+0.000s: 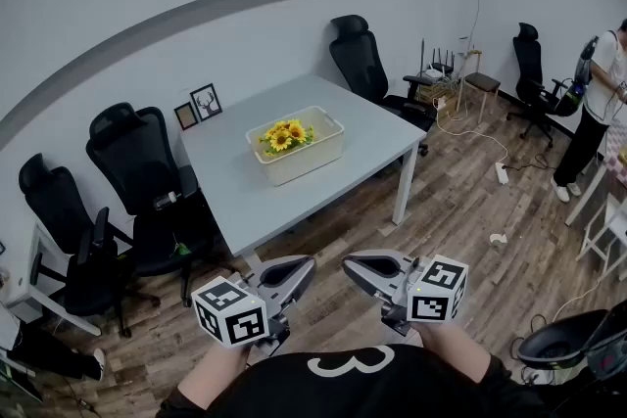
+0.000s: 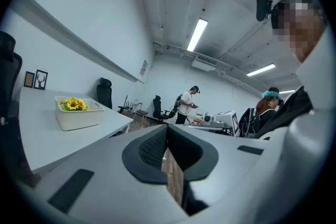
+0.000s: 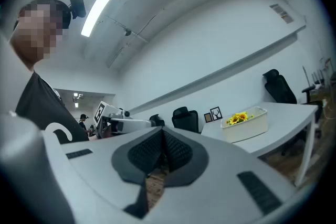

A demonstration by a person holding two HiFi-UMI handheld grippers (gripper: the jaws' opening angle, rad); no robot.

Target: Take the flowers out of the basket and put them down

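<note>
A white basket stands on the grey table, far ahead of me, with yellow sunflowers in it. My left gripper and right gripper are held close to my body, well short of the table, their tips turned toward each other. Both are shut with nothing between the pads. The left gripper view has the basket and the sunflowers small at the left, beyond the left gripper. In the right gripper view the basket and the sunflowers sit at the right, past the right gripper.
Black office chairs stand at the table's left and one behind it. Two small picture frames lean on the wall. A person stands at the far right beside white stools. A power strip and cables lie on the wood floor.
</note>
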